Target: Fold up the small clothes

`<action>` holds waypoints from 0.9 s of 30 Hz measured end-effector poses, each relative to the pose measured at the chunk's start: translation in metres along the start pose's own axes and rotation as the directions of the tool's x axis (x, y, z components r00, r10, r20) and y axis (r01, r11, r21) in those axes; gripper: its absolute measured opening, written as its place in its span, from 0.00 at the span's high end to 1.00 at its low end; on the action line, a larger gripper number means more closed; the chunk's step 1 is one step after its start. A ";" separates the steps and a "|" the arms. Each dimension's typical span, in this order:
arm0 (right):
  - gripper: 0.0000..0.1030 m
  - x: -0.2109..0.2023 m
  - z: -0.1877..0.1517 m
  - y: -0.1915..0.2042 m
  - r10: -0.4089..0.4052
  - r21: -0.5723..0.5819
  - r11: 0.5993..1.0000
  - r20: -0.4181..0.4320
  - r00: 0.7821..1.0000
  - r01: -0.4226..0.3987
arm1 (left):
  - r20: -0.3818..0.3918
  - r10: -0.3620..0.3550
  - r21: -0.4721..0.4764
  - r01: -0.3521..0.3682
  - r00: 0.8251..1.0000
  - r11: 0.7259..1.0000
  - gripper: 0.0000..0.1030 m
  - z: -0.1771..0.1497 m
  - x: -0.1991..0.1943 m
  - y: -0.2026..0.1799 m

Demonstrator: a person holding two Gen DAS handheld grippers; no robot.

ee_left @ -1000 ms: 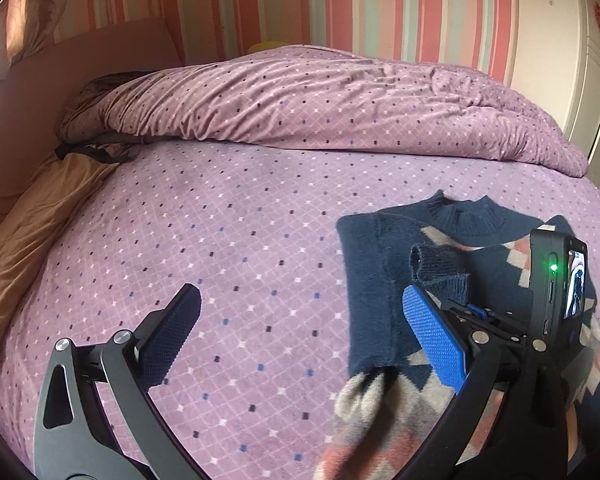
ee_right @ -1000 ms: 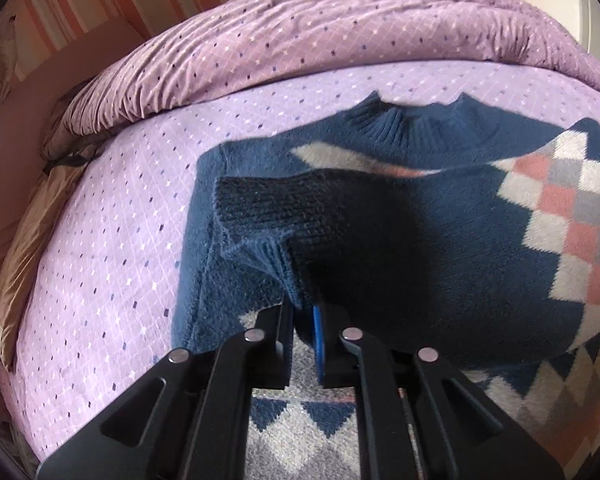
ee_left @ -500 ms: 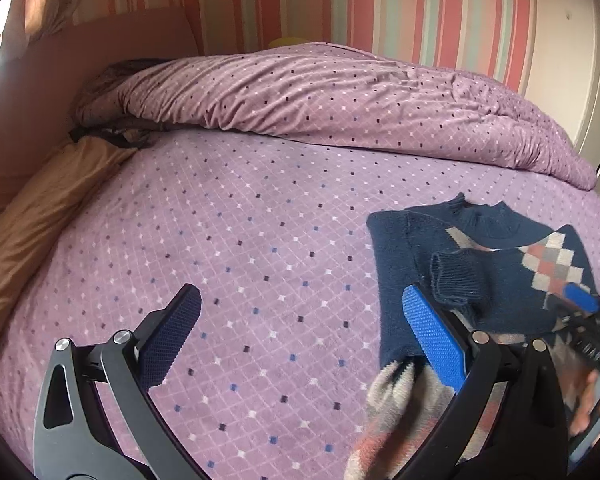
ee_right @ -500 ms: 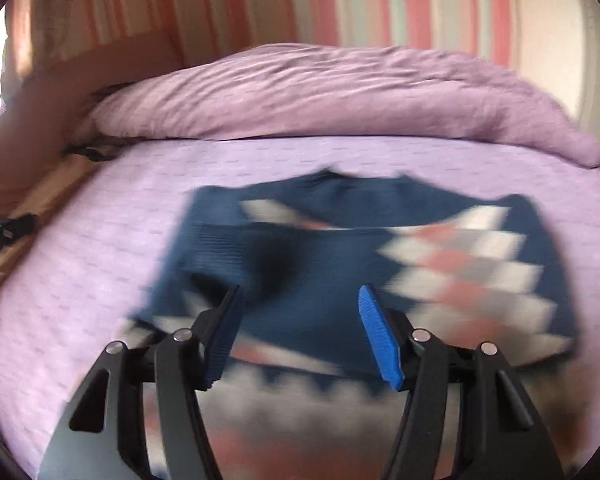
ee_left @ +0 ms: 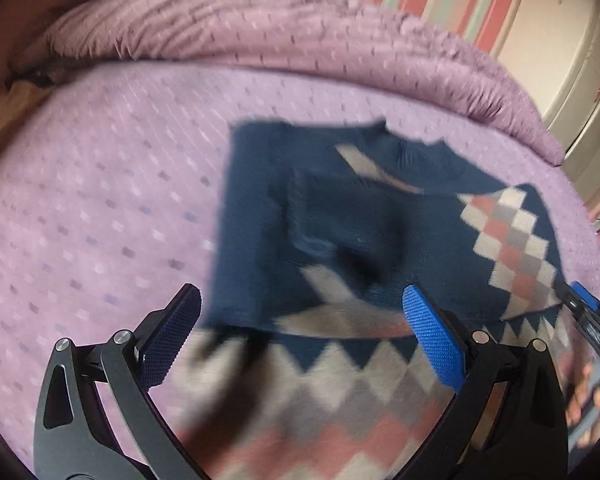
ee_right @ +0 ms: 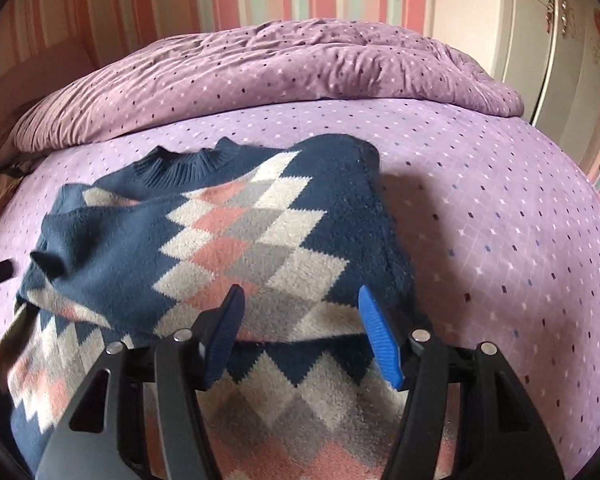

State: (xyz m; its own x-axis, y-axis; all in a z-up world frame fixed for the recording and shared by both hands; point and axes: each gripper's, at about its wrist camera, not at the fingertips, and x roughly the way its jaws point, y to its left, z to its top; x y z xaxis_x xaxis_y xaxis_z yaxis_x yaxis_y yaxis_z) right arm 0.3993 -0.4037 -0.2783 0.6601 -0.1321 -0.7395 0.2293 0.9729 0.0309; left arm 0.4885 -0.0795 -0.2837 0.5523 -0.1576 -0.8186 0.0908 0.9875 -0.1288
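Through the left wrist view, your left hand-held gripper (ee_left: pixel 300 332) is hanging spread wide and empty over the blurred navy argyle sweater (ee_left: pixel 340 220), which is lying on the purple bed (ee_left: pixel 100 200). Through the right wrist view, your right hand-held gripper (ee_right: pixel 300 332) is standing spread above the sweater's (ee_right: pixel 228 240) folded lower edge, pinching nothing.
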 end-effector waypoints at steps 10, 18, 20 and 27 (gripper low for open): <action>0.41 -0.005 -0.007 -0.019 -0.005 0.022 1.000 0.027 1.000 0.004 | -0.057 -0.008 -0.053 0.005 0.998 0.999 0.90 0.000 0.040 -0.024; 0.41 -0.009 -0.011 -0.029 -0.011 0.030 0.999 0.024 1.000 0.011 | 0.007 -0.054 -0.038 0.054 0.999 0.998 0.95 0.001 0.043 -0.028; 0.40 -0.011 -0.010 -0.032 -0.022 0.027 0.999 0.028 0.999 0.021 | 0.046 -0.082 -0.053 0.084 0.996 0.995 0.95 0.009 0.031 -0.018; 0.40 -0.008 -0.006 -0.029 0.026 0.069 0.997 0.031 0.999 -0.028 | 0.101 -0.027 0.025 0.025 0.994 0.999 0.94 0.023 0.003 -0.005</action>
State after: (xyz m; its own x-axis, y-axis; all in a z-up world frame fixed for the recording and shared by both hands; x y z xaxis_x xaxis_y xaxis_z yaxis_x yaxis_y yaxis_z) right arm 0.3830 -0.4299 -0.2771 0.6876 -0.1123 -0.7173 0.2594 0.9608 0.0983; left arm 0.5089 -0.0852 -0.2725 0.6307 -0.1841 -0.7539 0.1253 0.9829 -0.1351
